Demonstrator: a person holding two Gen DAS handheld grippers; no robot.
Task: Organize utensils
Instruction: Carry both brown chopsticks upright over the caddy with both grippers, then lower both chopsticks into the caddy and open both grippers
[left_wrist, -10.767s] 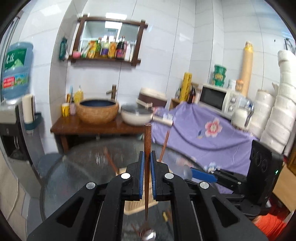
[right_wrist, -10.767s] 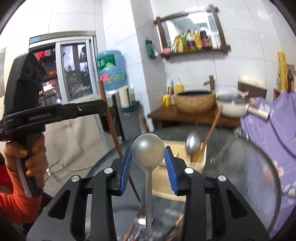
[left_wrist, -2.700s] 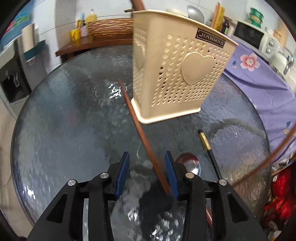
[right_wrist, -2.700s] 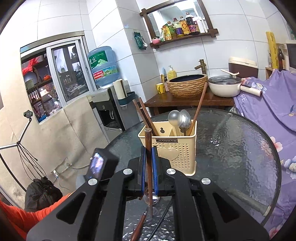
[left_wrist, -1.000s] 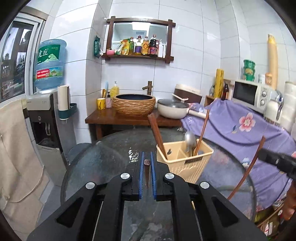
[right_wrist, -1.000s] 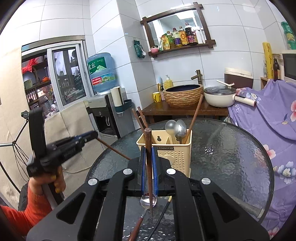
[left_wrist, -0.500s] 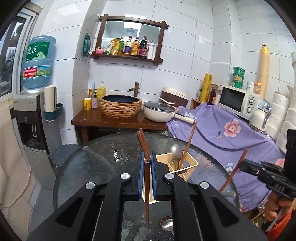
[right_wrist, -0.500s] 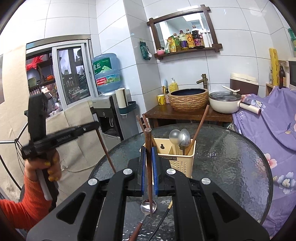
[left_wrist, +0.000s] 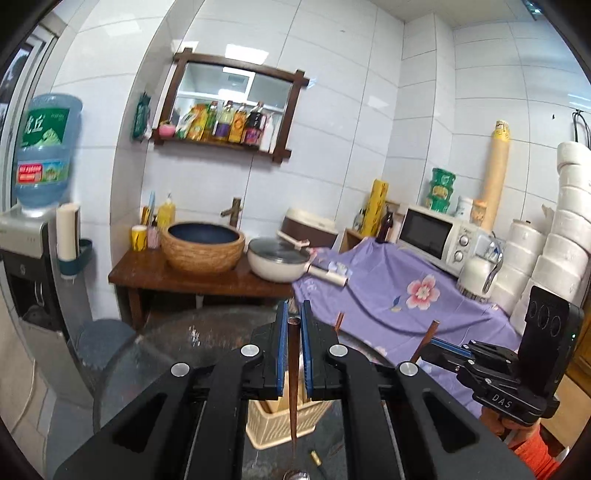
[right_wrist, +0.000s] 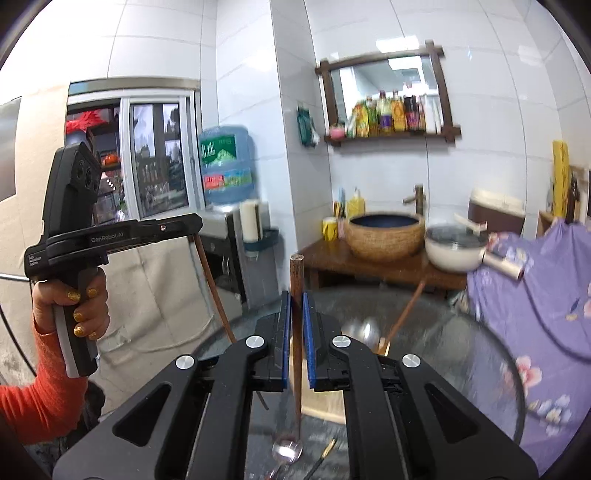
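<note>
- Since half a second back: both grippers raised, the cream utensil basket (left_wrist: 284, 421) now sunk low behind the left gripper (left_wrist: 291, 354) and largely hidden by it; a second back it stood clear ahead of those jaws.
- Left gripper clamped almost fully closed on a brown wooden-handled spoon (left_wrist: 293, 384), handle end up between the blue pads, shaft hanging down, steel bowl at the bottom edge of the view.
- Right gripper (right_wrist: 296, 343) likewise pinched tight on a second wooden-handled spoon (right_wrist: 296, 332), handle standing above the pads, round steel bowl dangling below over the glass table (right_wrist: 461, 354).
- Same grips as a second ago, no change in either opening.
- Basket on the glass table, holding a leaning brown stick (right_wrist: 404, 314) and a blurred steel spoon bowl (right_wrist: 360, 330); other contents too blurred or hidden to tell.
- Black chopstick with a gold tip (left_wrist: 317, 457) lying on the table just beside the basket.
- Hand in an orange sleeve (right_wrist: 70, 306) gripping the left tool's handle.
</note>
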